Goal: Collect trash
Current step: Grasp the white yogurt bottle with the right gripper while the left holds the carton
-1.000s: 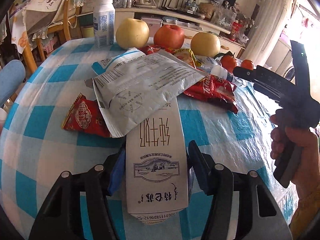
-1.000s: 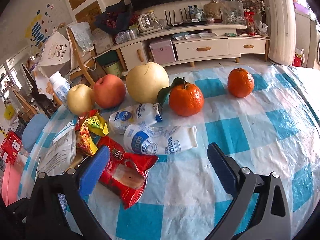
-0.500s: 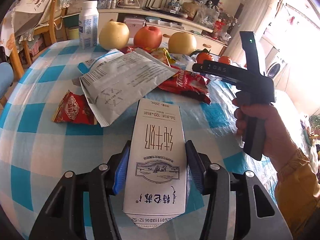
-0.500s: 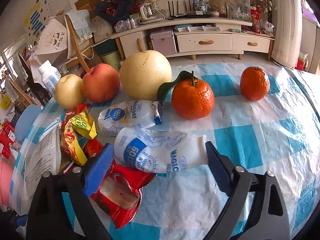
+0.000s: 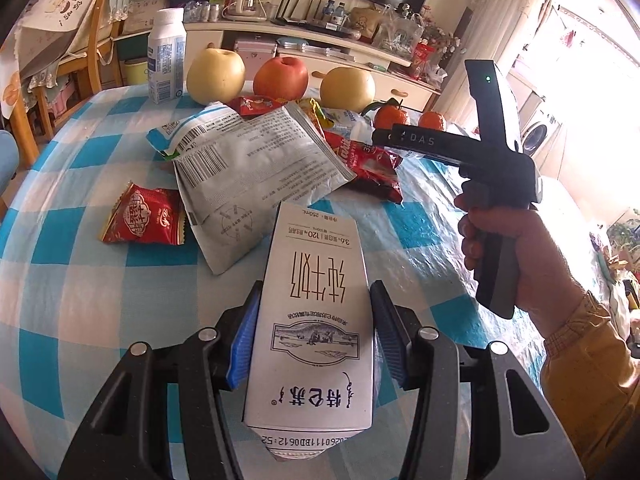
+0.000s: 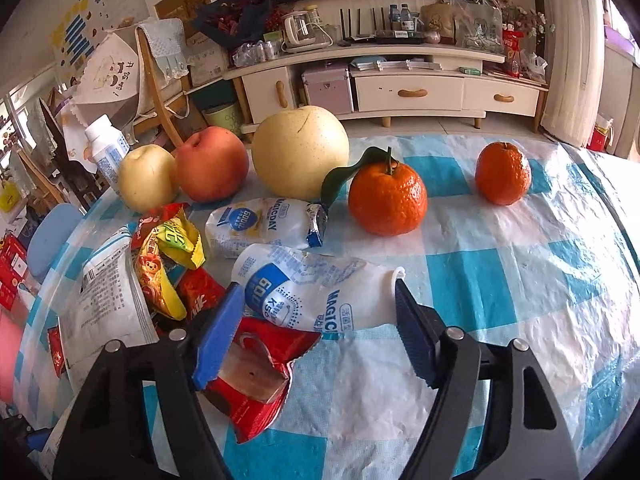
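Observation:
My left gripper [image 5: 312,320] is shut on a white milk carton [image 5: 314,320] and holds it above the checked tablecloth [image 5: 80,272]. Beyond it lie a grey foil bag [image 5: 256,172] and a small red wrapper [image 5: 144,220]. My right gripper [image 6: 316,320] is open, its jaws on either side of a crumpled white and blue pouch [image 6: 308,292]. A second such pouch [image 6: 260,228] lies behind it. A torn red wrapper [image 6: 256,376] lies under the left finger, and a yellow and red snack wrapper [image 6: 168,256] lies to the left. The right gripper also shows in the left wrist view [image 5: 400,140].
Two pears [image 6: 300,156], a red apple [image 6: 212,164] and two oranges [image 6: 386,198] stand at the back of the table. A white bottle [image 5: 166,56] stands at the far left. Wooden chairs [image 5: 92,40] and a TV cabinet [image 6: 400,88] are beyond the table.
My left gripper closed on the carton and drew it back from under the grey bag. My right gripper moved forward, its jaws now beside the near white pouch.

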Motion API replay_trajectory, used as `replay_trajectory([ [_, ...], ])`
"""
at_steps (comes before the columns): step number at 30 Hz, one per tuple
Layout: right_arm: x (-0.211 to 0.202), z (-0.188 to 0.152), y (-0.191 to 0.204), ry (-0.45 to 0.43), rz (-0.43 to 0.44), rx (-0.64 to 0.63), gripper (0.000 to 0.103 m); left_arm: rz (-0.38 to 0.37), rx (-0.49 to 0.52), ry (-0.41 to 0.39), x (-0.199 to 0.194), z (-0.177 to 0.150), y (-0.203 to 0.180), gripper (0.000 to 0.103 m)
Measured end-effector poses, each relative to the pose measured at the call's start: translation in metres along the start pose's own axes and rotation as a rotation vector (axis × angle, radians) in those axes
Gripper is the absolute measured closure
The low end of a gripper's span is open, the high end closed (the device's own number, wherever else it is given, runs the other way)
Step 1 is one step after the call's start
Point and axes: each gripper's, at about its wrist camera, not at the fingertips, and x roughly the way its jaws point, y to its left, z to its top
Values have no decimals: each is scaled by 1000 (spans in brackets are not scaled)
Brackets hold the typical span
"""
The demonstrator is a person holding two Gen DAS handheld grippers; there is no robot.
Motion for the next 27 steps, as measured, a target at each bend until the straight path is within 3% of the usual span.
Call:
replay_trajectory([
  [2,-5,0,0,-11,-7,3,44,-3,-8,-2,-1,0,2,49],
  [3,-5,0,-1,3,-5,8,71,-7,-13,-2,-3,-1,4,49],
  [5,-2,-3,-5,25,38,32,73,-10,-14,-7,-6,-1,6,49],
  [8,0,-6,-6,33,64,30,64,-22,-17,-17,-10,-1,8,49],
  [10,1,-4,-4,27,66,27,39,-32,-22,-20,-13,-1,9,49],
  [12,4,-2,0,33,80,22,29,-35,-24,-27,-16,-2,11,49],
  [18,4,-7,31,144,197,-19,28,-39,-44,-29,-17,0,19,50],
  [21,-9,-14,60,168,325,-91,28,-39,-58,-37,-19,1,23,50],
  [23,-20,-14,76,142,303,-181,28,-38,-61,-44,-21,2,25,50],
  [25,-27,-11,79,85,206,-239,28,-38,-64,-50,-23,2,26,50],
  [27,-29,-6,68,33,125,-220,28,-38,-63,-55,-25,2,27,50],
])
